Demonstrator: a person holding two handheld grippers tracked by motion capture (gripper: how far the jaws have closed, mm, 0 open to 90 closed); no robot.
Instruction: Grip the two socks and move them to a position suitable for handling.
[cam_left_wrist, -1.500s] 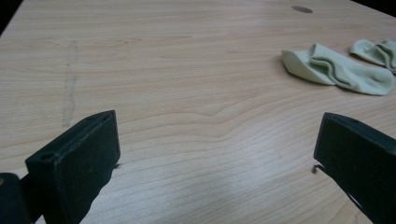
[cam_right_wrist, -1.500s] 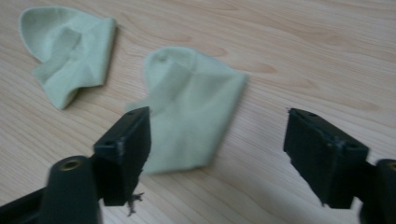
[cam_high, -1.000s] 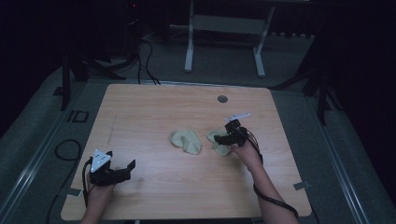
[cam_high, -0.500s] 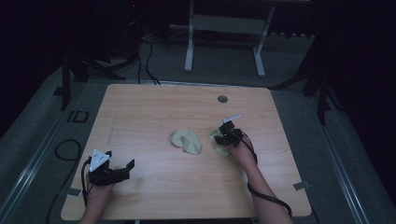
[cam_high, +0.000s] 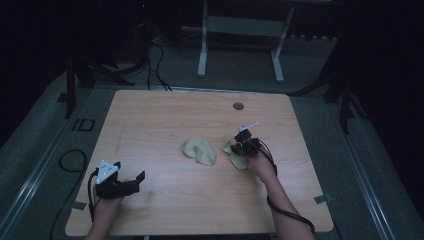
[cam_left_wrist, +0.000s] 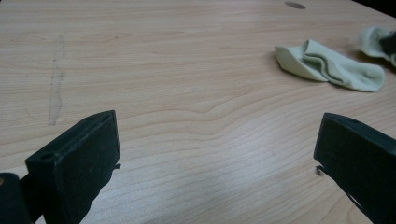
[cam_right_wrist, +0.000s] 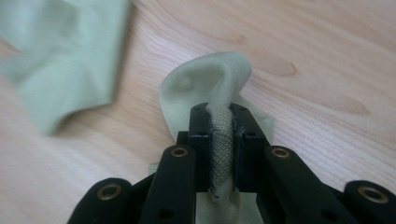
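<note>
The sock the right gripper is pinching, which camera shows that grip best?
The right gripper view: the sock is bunched between the shut jaws of the right gripper, close up. The high view shows it small, partly under the gripper. The left gripper view catches one edge.

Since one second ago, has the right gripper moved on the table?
Yes. The right gripper, shut on a pale green sock, has come slightly nearer the person, away from the round table hole.

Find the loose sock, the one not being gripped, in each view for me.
High view: loose sock at table centre, left of the right tool.
Left gripper view: upper right.
Right gripper view: blurred, upper left.
Shared landmark: the gripped sock beside it.
</note>
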